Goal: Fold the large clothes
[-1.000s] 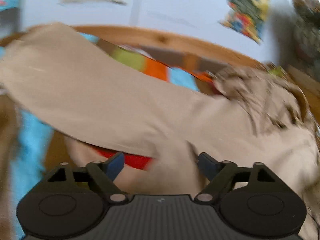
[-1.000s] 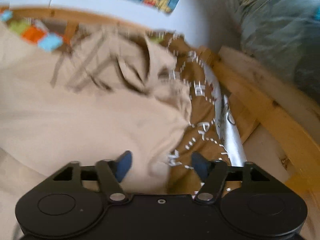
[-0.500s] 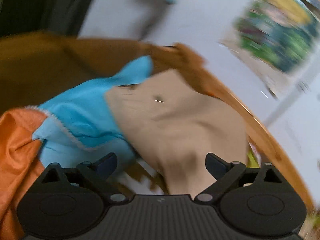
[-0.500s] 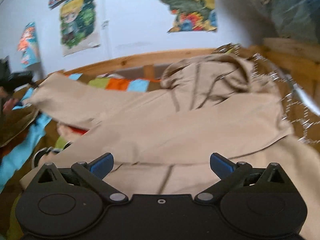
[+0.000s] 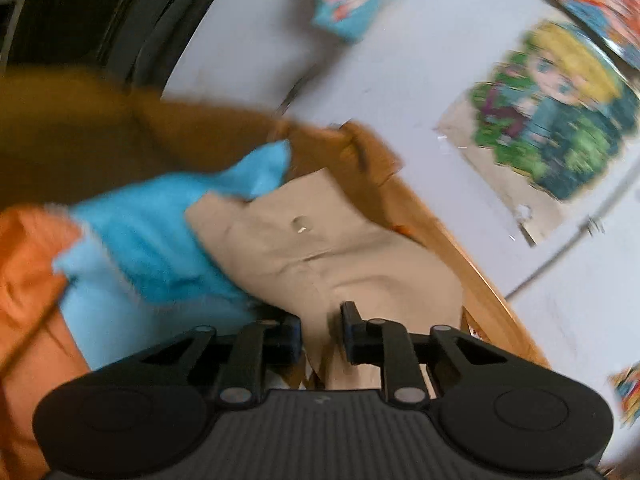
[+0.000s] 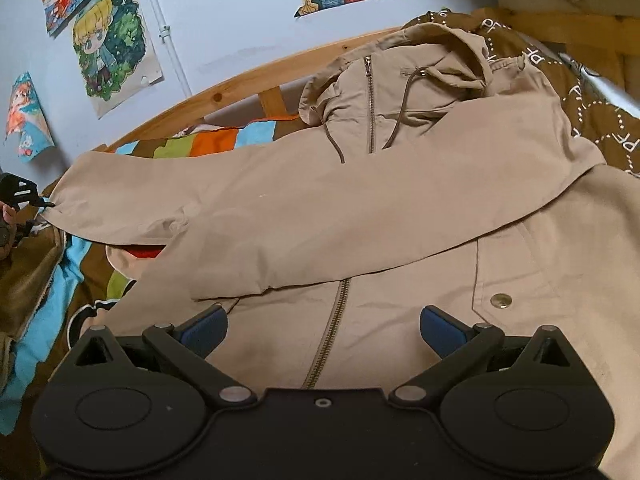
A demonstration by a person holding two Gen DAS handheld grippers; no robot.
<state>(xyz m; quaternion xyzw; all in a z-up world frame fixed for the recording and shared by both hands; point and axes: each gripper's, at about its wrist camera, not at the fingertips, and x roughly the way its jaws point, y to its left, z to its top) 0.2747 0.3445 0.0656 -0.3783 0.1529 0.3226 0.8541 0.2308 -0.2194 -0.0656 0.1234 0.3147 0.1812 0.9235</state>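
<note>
A beige hooded jacket (image 6: 360,208) lies front up on the bed, one sleeve folded across its chest toward the left. In the left wrist view the end of that sleeve (image 5: 320,248) runs between the fingers of my left gripper (image 5: 322,328). Its jaws are closing and the pads pinch the beige cloth. The same gripper (image 6: 44,204) shows at the far left of the right wrist view, at the sleeve's tip. My right gripper (image 6: 322,330) stands wide open over the jacket's lower front, with the zip (image 6: 332,332) below the gap and nothing gripped.
A patchwork blanket (image 6: 216,142) and a brown patterned cover (image 6: 600,120) lie under the jacket. Blue cloth (image 5: 160,240) and orange cloth (image 5: 28,260) sit left of the sleeve end. A wooden bed rail (image 6: 240,84) runs behind, below a wall with posters (image 6: 112,44).
My left gripper swung from the jacket's body to the sleeve end, and its jaws came together on the cloth. My right gripper opened wider and moved from the hood side to the zip front.
</note>
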